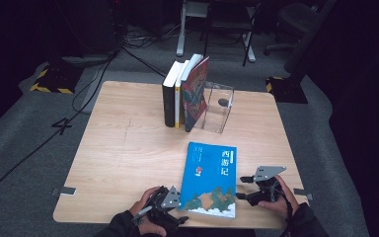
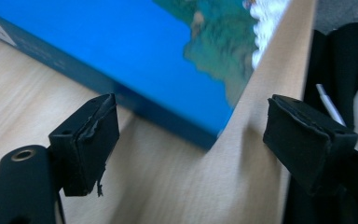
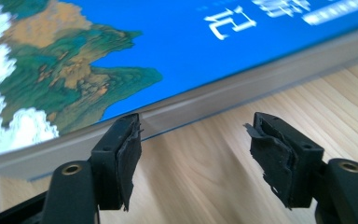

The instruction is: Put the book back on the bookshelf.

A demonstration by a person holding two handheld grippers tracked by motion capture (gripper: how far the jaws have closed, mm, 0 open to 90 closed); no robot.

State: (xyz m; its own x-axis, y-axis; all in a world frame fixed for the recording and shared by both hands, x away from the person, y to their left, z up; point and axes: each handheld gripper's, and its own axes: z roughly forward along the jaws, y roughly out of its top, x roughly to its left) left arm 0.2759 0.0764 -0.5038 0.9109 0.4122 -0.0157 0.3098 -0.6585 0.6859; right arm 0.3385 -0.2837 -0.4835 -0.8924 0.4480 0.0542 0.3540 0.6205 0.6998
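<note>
Flat on table, blue book [image 1: 210,177], between left hand-held gripper [image 1: 177,218], right hand-held gripper [image 1: 244,187]

The blue book [image 1: 210,178] cover reads "西游记"; floor mark [image 1: 62,126] reads "4"

black sleeves [image 1: 306,222], black fingers [image 3: 121,158], frayed pads, grey plates [image 1: 269,173]

Lit table [image 1: 128,148], dark surroundings; close gripper views slightly blurred.
</note>
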